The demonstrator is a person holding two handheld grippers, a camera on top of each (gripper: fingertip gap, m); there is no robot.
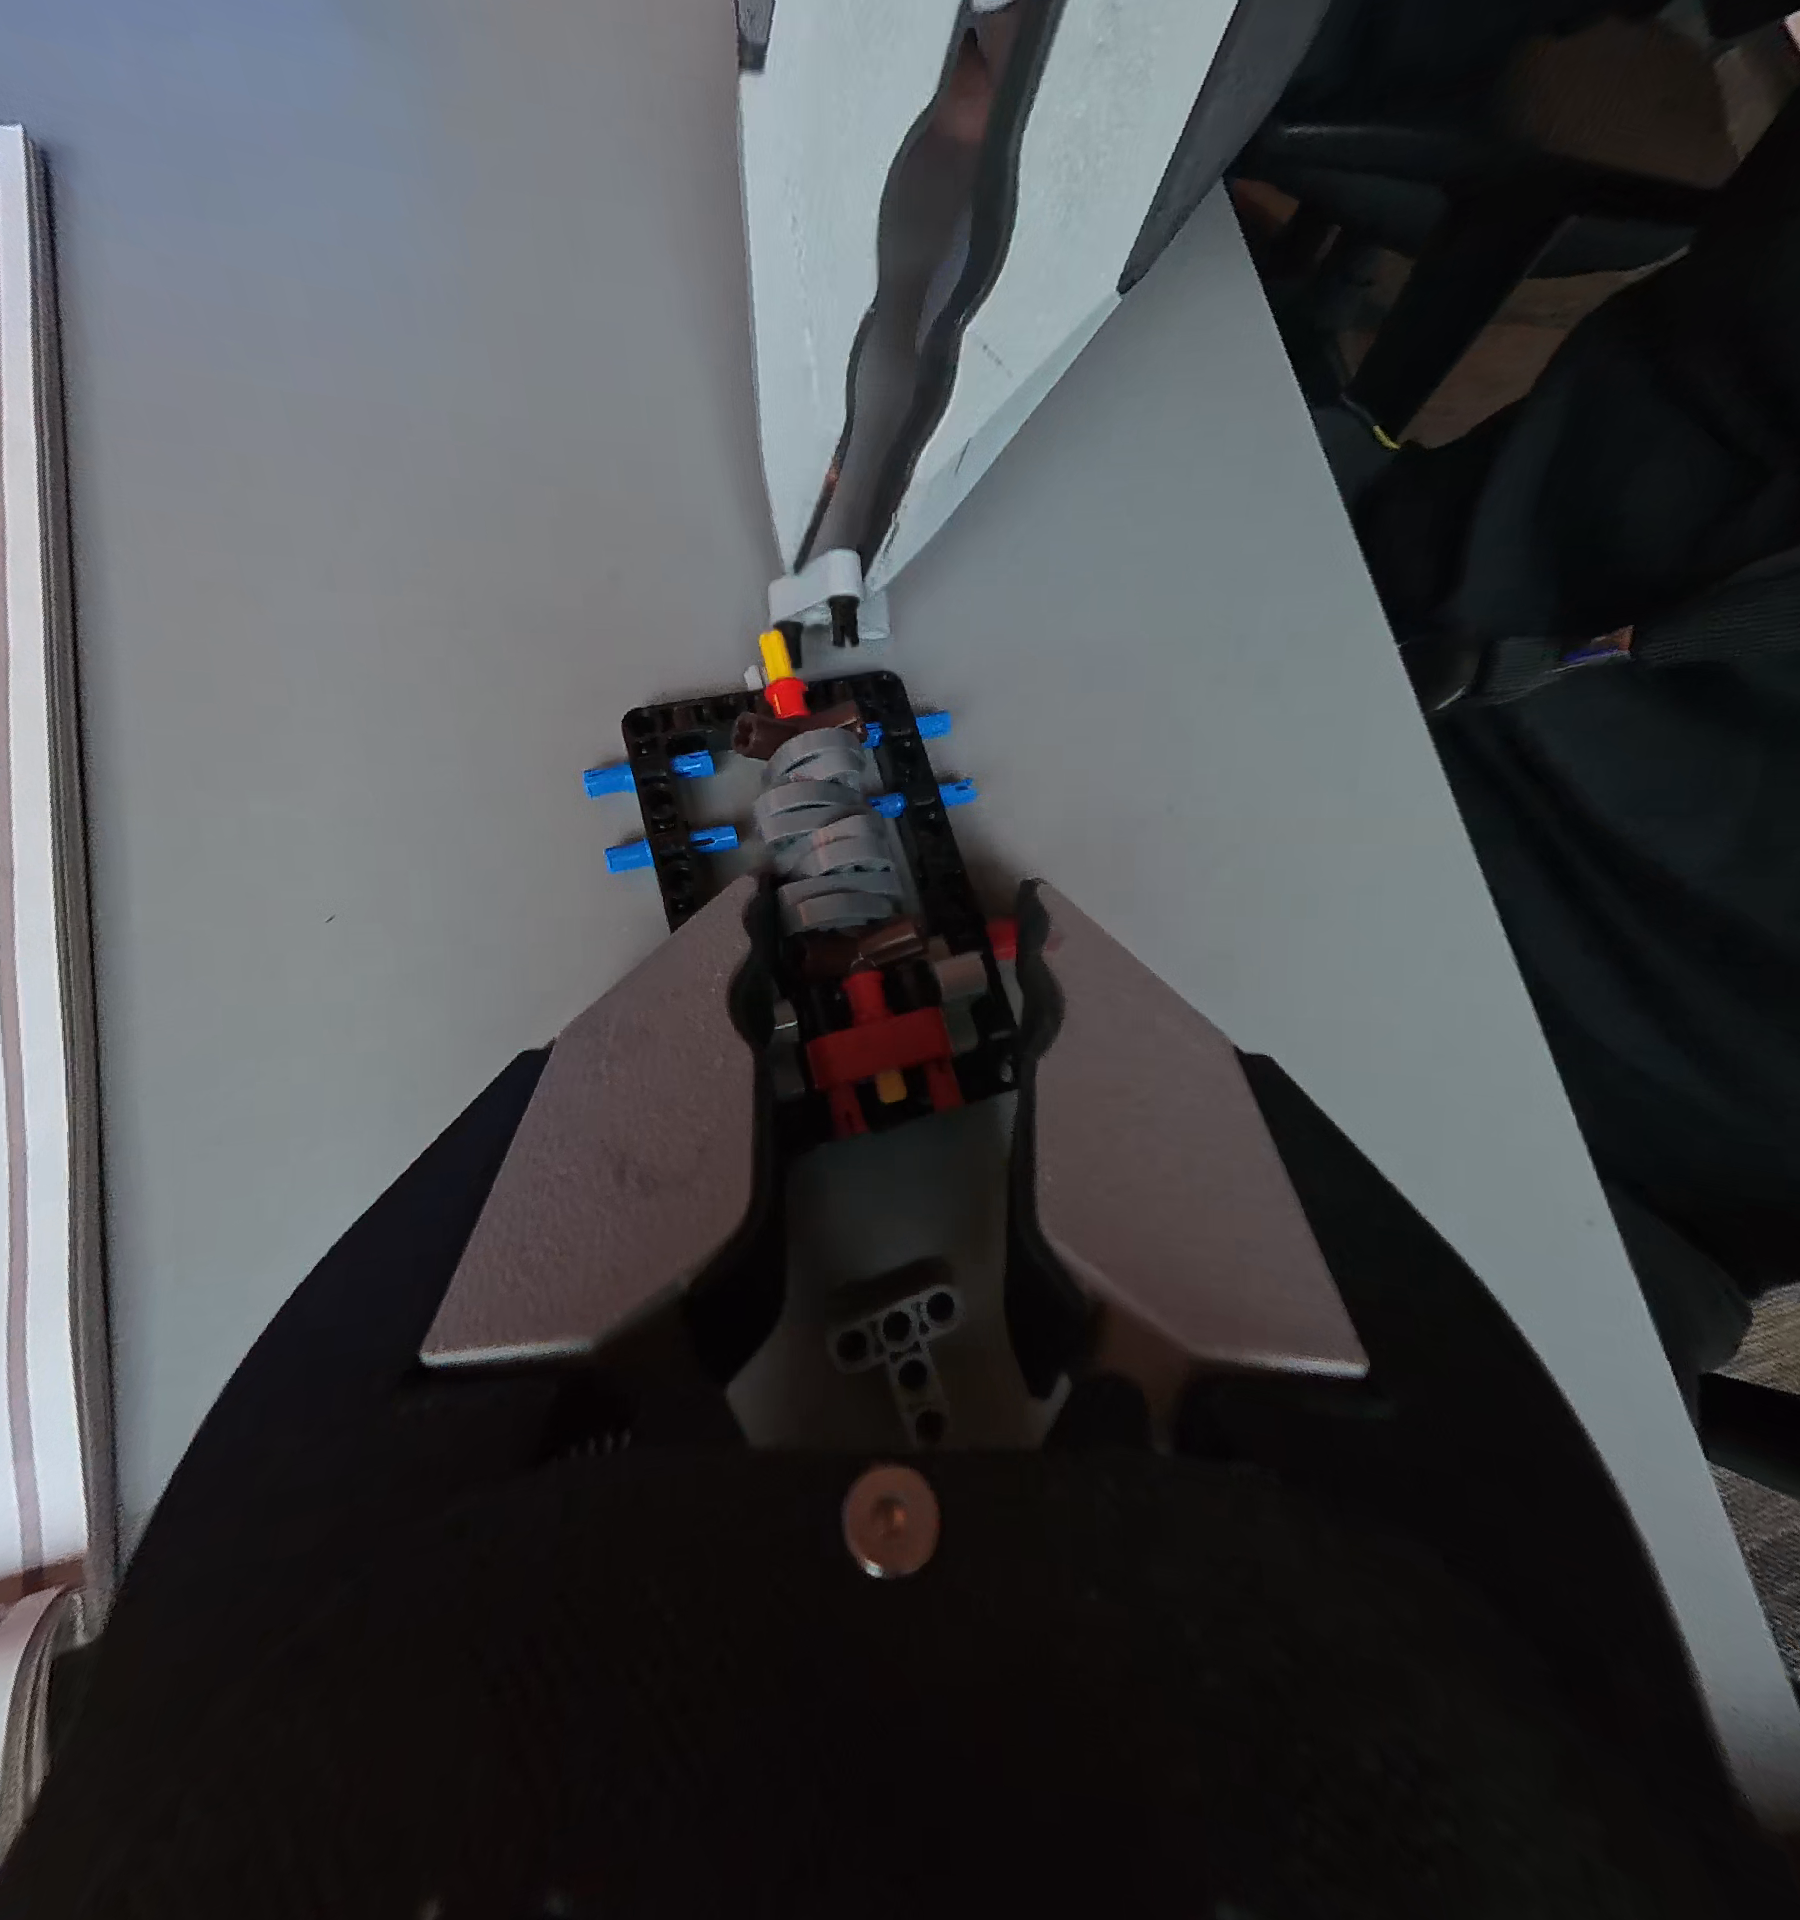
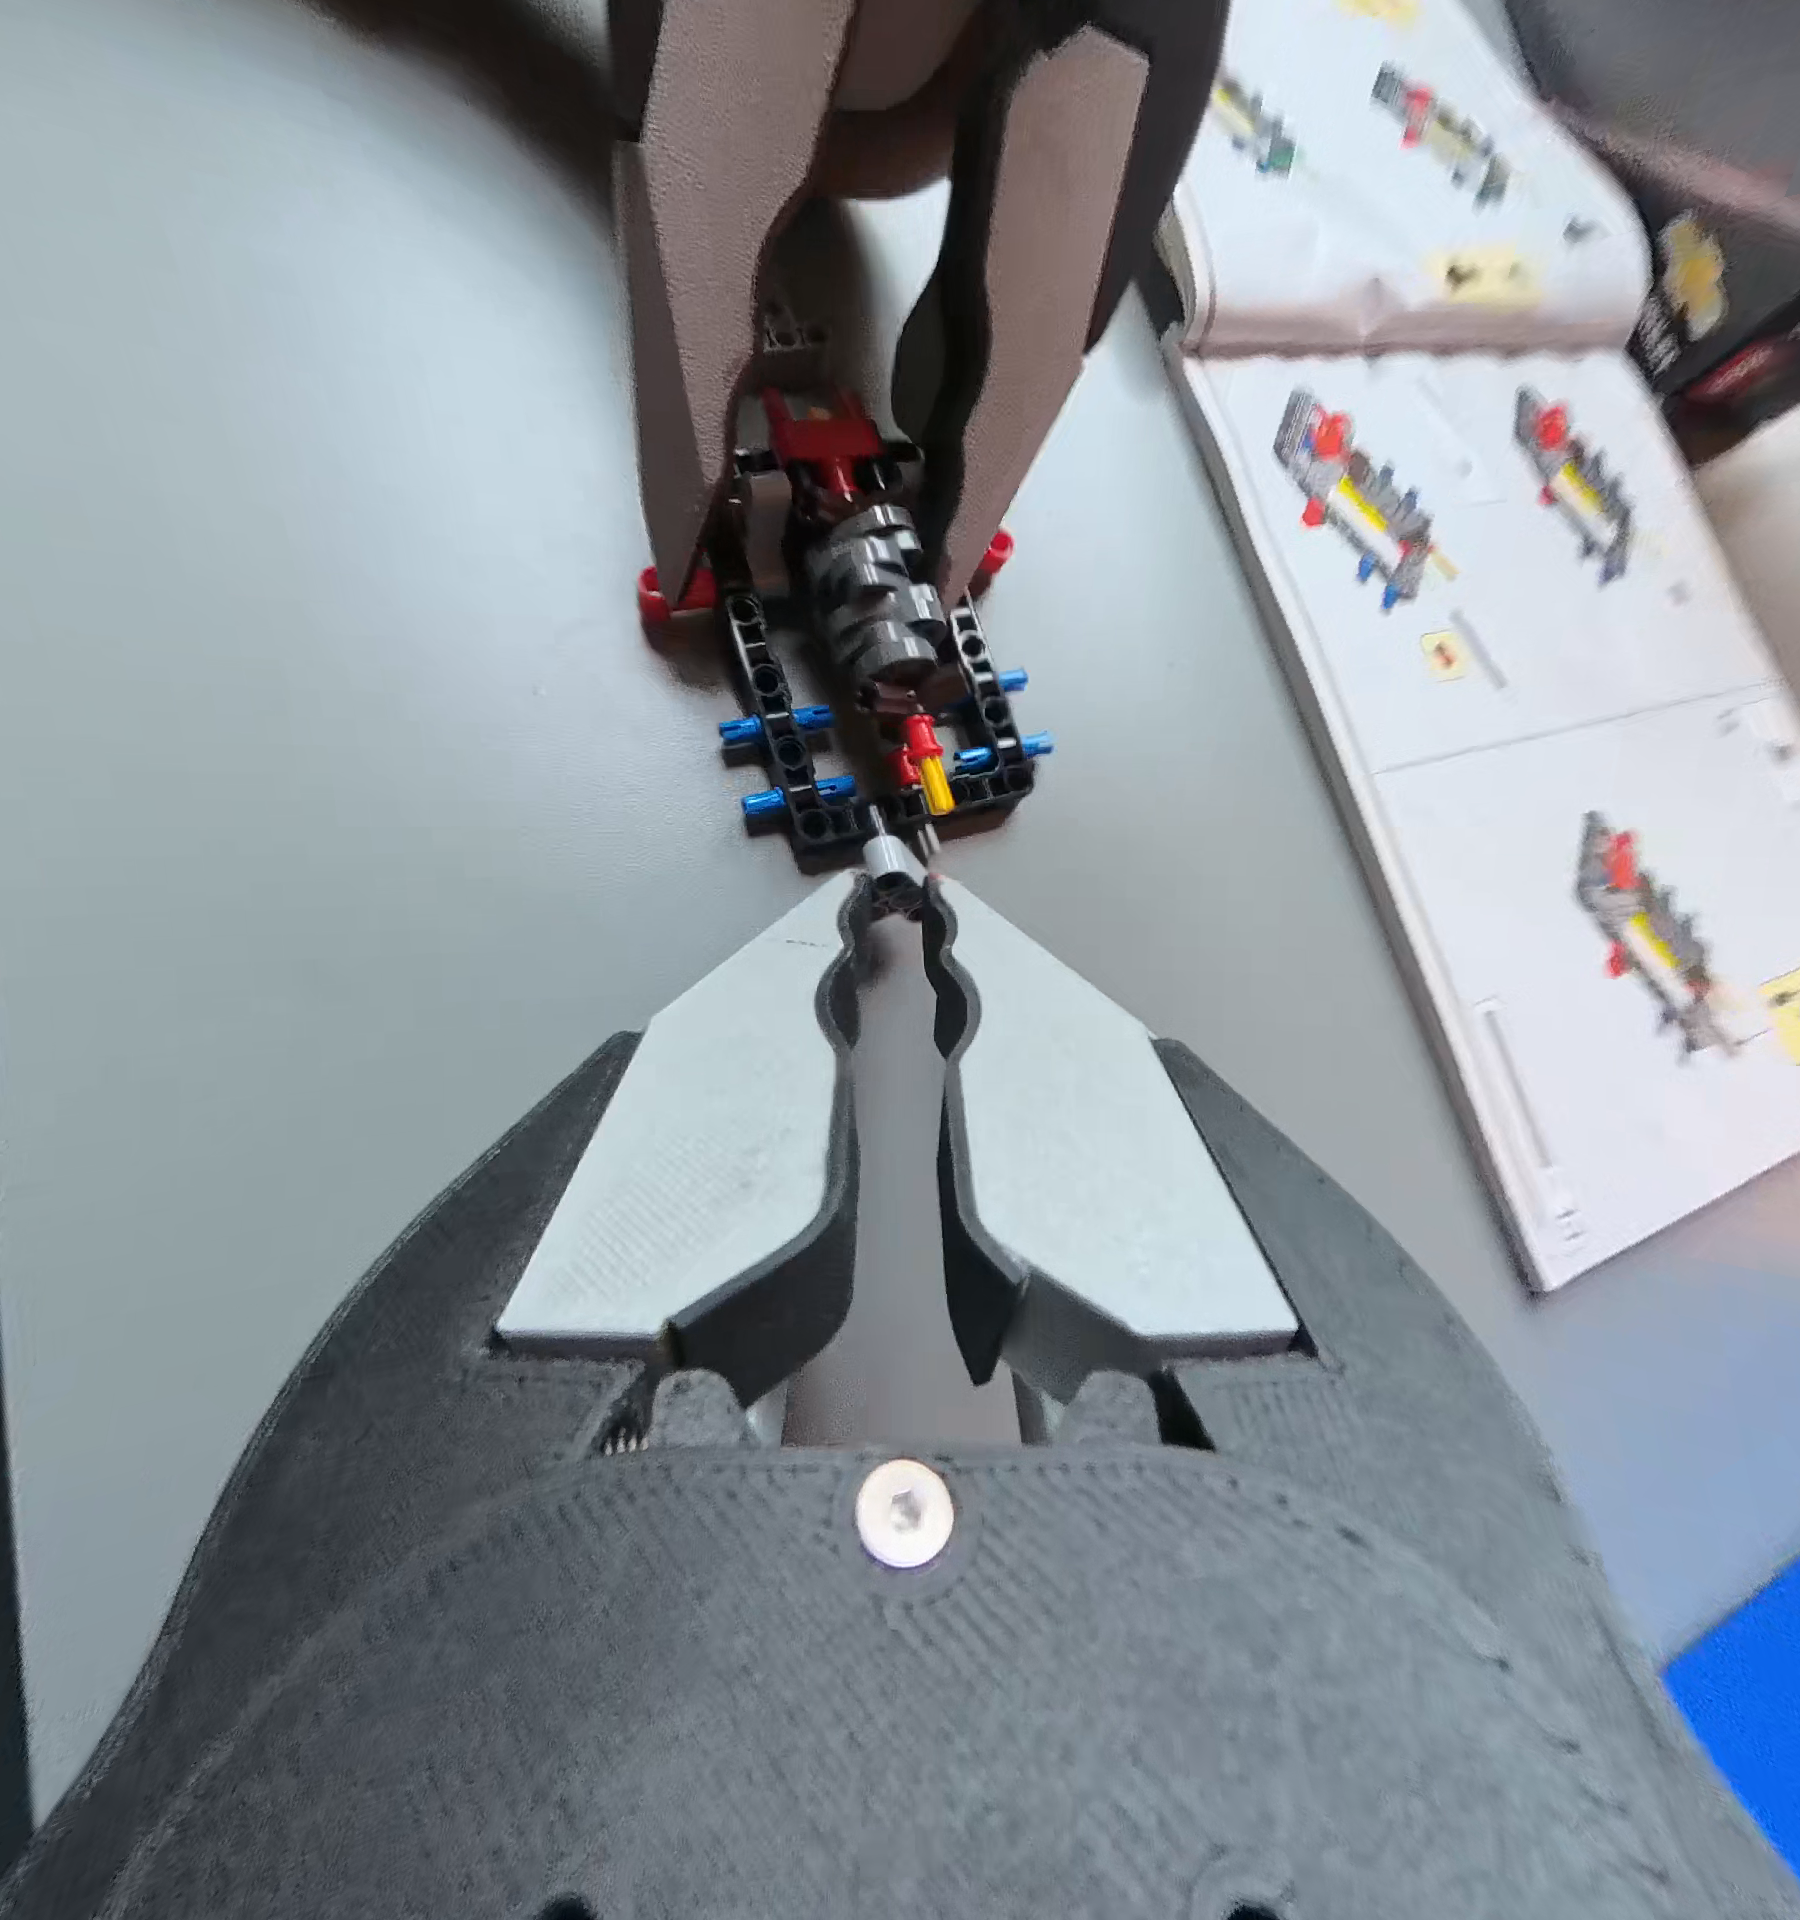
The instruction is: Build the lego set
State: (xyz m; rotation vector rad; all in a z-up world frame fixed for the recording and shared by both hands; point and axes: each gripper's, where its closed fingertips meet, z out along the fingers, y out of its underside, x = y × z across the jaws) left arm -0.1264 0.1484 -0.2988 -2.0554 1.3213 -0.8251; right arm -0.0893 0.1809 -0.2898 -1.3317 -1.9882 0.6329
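One grey T-beam [image 1: 901,1351], seemingly loose, left view only

A smooth pale grey tabletop [image 1: 376,582] fills most of both views, evenly lit with soft shadows. Past its straight right edge, in the left wrist view, dark black furniture [image 1: 1498,239] stands over speckled grey-brown carpet [image 1: 1779,1382]. A bright blue flat surface [image 2: 1779,1704] shows at the lower right corner of the right wrist view.
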